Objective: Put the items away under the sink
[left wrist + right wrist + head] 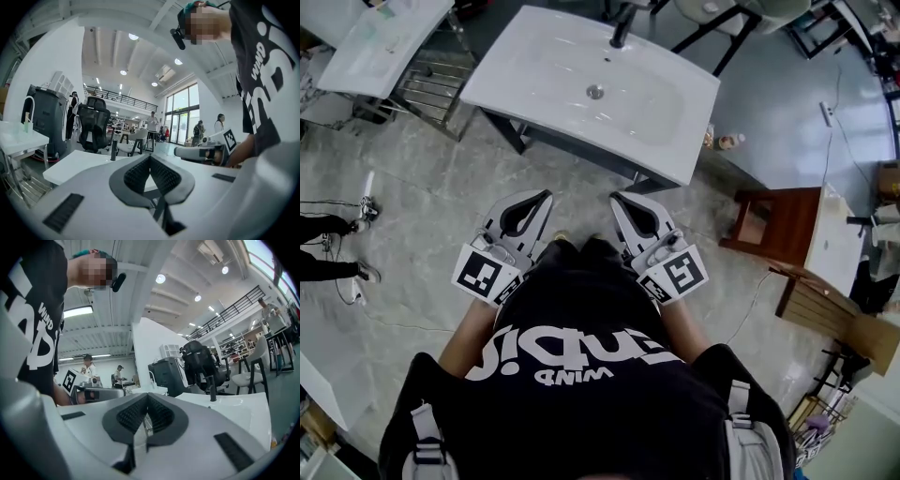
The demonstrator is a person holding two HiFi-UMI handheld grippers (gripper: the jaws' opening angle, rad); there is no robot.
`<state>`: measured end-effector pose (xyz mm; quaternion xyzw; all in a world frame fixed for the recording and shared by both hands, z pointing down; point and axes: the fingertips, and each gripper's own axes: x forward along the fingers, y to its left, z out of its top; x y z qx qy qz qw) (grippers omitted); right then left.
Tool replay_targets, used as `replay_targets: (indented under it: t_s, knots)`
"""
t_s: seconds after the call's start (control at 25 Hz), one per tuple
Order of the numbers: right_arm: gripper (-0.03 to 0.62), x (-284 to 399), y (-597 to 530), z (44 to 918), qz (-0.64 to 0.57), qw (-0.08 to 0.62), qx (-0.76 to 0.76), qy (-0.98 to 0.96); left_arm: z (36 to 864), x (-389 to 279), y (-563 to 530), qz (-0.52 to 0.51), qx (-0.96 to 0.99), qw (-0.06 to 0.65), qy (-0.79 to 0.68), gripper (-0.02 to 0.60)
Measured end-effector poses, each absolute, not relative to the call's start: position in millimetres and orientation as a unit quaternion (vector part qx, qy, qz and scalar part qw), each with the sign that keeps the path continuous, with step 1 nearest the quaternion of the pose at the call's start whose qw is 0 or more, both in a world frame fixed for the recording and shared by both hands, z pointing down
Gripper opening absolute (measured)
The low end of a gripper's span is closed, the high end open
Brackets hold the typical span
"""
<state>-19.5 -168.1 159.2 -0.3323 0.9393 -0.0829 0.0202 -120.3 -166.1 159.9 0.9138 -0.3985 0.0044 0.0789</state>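
Observation:
A white sink (pixel 660 139) with a black faucet (pixel 622 30) stands on a dark frame ahead of me. Both grippers hang at chest height, side by side, pointing level at it. My left gripper (pixel 546 197) is shut with nothing between its pads. My right gripper (pixel 616 199) is also shut and empty. In the left gripper view the closed jaws (pixel 150 157) line up with the sink top (pixel 77 168) and the faucet (pixel 113 150). The right gripper view shows closed jaws (pixel 147 395) before the sink (pixel 236 409). Two small bottles (pixel 727 142) stand on the floor by the sink's right end.
A second white tabletop (pixel 380 42) over a metal rack (pixel 431 86) stands at the upper left. A wooden stool (pixel 773 220) and slatted wooden pieces (pixel 825 309) are at the right. A person's feet (pixel 337 251) and cables lie on the marble floor at left.

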Motion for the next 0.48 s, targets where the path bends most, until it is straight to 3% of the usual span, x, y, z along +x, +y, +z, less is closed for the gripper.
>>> replay_targets:
  t_s: [0.48]
  knots:
    - [0.018, 11, -164, 137, -0.046, 0.030, -0.326, 0.944, 123, -88, -160, -0.010, 0.915, 0.026, -0.403, 0.018]
